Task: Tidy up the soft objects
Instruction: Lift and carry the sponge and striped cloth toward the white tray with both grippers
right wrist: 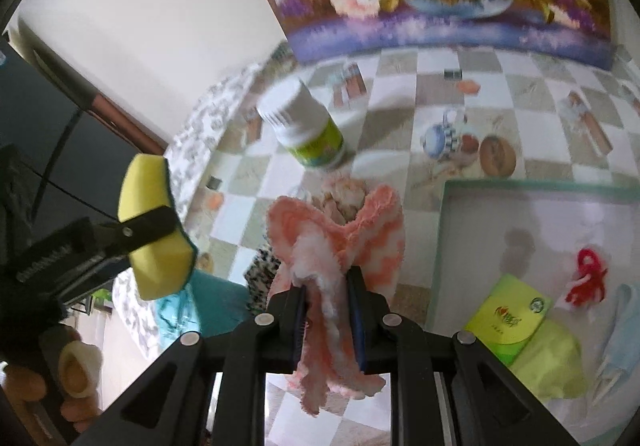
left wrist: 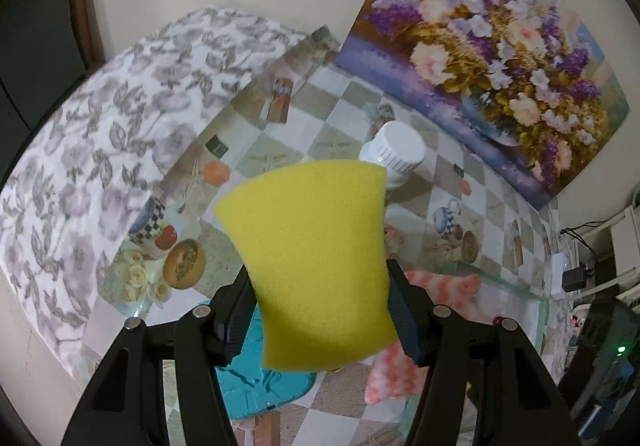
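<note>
A yellow sponge [left wrist: 316,262] fills the middle of the left wrist view, squeezed between the pads of my left gripper [left wrist: 322,310] and held above the table. From the right wrist camera the same sponge [right wrist: 154,230] shows at the left with a green scouring back, the left gripper [right wrist: 148,226] clamped across it. My right gripper [right wrist: 328,318] is shut on a fluffy pink-and-white cloth [right wrist: 340,238], which bunches up above the jaws and hangs below them. The cloth [left wrist: 394,370] also shows at the lower right of the left wrist view.
A white-capped bottle [right wrist: 308,126] stands on the checkered tablecloth [right wrist: 400,110]. A green-rimmed tray [right wrist: 532,186] at the right holds a green-and-yellow packet [right wrist: 508,318], red yarn [right wrist: 588,278], a light green cloth and a pale blue one. A teal cloth [left wrist: 264,378] lies below the sponge. A flower painting [left wrist: 492,58] leans on the wall.
</note>
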### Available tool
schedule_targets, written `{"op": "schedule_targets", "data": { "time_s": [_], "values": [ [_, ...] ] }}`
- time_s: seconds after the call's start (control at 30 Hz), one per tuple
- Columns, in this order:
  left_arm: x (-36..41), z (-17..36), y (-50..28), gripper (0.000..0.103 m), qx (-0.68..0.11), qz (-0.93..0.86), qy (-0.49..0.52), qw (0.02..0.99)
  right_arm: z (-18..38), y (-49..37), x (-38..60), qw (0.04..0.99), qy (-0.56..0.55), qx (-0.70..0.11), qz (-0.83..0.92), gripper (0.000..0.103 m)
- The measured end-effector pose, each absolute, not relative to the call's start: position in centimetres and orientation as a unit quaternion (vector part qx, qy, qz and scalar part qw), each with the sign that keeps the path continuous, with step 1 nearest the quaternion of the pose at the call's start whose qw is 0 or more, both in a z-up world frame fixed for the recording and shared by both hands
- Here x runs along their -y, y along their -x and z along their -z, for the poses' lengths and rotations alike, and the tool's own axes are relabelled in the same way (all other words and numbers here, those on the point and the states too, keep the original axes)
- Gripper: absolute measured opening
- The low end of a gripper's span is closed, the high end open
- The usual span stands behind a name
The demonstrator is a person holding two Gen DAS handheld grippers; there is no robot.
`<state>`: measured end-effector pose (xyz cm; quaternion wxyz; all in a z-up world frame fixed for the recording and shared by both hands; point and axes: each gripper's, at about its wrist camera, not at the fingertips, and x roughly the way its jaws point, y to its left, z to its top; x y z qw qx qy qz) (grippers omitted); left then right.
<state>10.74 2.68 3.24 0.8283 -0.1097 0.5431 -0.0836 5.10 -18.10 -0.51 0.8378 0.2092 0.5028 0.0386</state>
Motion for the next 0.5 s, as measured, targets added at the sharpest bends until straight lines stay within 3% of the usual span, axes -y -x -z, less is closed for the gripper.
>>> {"op": "schedule_targets", "data": {
  "time_s": [0.27, 0.4, 0.5],
  "values": [
    [-3.6, -3.1, -11.2, 0.063, -0.544, 0.079, 0.12, 0.827, 3.3, -5.7, 18.0, 0.821, -0.195, -0.536, -0.023, 0.024],
    [-3.7, -3.2, -11.1, 0.063, -0.545, 0.083, 0.122, 0.826, 3.1, -5.6, 18.2, 0.818, -0.19, -0.542, -0.015, 0.037],
    [-3.6, -3.3, -11.0, 0.063, -0.543, 0.088, 0.122, 0.826, 3.0, -5.3, 18.5, 0.816, -0.19, -0.546, -0.009, 0.038]
  ]
}}
